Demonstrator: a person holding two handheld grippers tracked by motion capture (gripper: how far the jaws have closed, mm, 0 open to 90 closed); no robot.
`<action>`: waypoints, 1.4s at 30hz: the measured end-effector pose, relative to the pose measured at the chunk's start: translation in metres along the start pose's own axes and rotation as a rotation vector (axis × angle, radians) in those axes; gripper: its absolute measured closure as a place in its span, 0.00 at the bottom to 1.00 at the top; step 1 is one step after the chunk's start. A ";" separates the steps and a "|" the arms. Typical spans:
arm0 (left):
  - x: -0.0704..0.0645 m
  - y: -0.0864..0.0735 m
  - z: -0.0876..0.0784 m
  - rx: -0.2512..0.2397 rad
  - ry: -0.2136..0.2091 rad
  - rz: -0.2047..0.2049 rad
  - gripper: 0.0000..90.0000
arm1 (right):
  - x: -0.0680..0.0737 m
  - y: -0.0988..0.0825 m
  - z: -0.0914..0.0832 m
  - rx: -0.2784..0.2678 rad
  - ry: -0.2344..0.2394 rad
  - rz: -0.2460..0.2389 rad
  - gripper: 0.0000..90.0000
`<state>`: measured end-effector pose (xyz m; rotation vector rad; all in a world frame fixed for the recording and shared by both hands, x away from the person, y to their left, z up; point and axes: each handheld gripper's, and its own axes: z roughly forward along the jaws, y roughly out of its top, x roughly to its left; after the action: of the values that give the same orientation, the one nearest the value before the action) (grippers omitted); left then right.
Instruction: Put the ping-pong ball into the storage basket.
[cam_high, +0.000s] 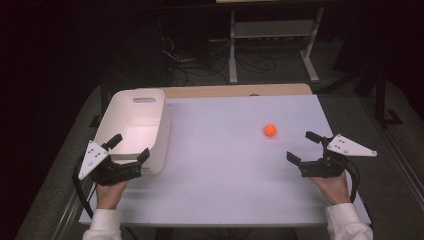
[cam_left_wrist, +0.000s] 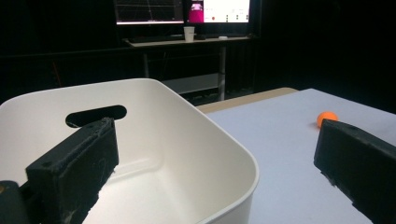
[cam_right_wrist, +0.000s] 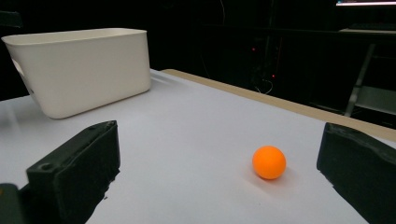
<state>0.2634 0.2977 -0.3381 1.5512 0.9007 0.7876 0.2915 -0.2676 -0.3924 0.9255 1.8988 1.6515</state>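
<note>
A small orange ball (cam_high: 270, 130) lies on the white table (cam_high: 225, 170), right of centre. It also appears in the right gripper view as the ball (cam_right_wrist: 269, 162), a short way ahead of the jaws. My right gripper (cam_high: 304, 147) stands open near the table's right edge, below and to the right of the ball, with nothing between its jaws. A white plastic bin (cam_high: 135, 127) with a handle slot sits at the left. My left gripper (cam_high: 129, 147) is open over the bin's near corner; one jaw is above the bin's inside, the other outside its rim (cam_left_wrist: 243, 158).
The bin looks empty inside. Beyond the table's far wooden edge (cam_high: 240, 90) are a metal desk frame (cam_high: 270, 45) and cables on the dark floor. A desk with monitors (cam_left_wrist: 182, 11) and a cup (cam_left_wrist: 188, 33) stands farther off.
</note>
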 end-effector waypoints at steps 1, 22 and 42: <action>0.000 0.000 0.000 0.001 0.003 0.005 0.00 | 0.000 0.000 0.000 -0.004 -0.001 -0.004 0.00; -0.002 0.014 -0.005 0.018 -0.020 0.039 0.00 | 0.004 -0.002 0.001 0.031 -0.007 -0.008 0.00; 0.003 0.044 0.003 0.033 -0.088 0.038 0.00 | 0.005 -0.002 0.002 0.050 -0.011 -0.027 0.00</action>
<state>0.2733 0.2954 -0.2954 1.6233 0.8258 0.7287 0.2894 -0.2631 -0.3947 0.9227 1.9449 1.5875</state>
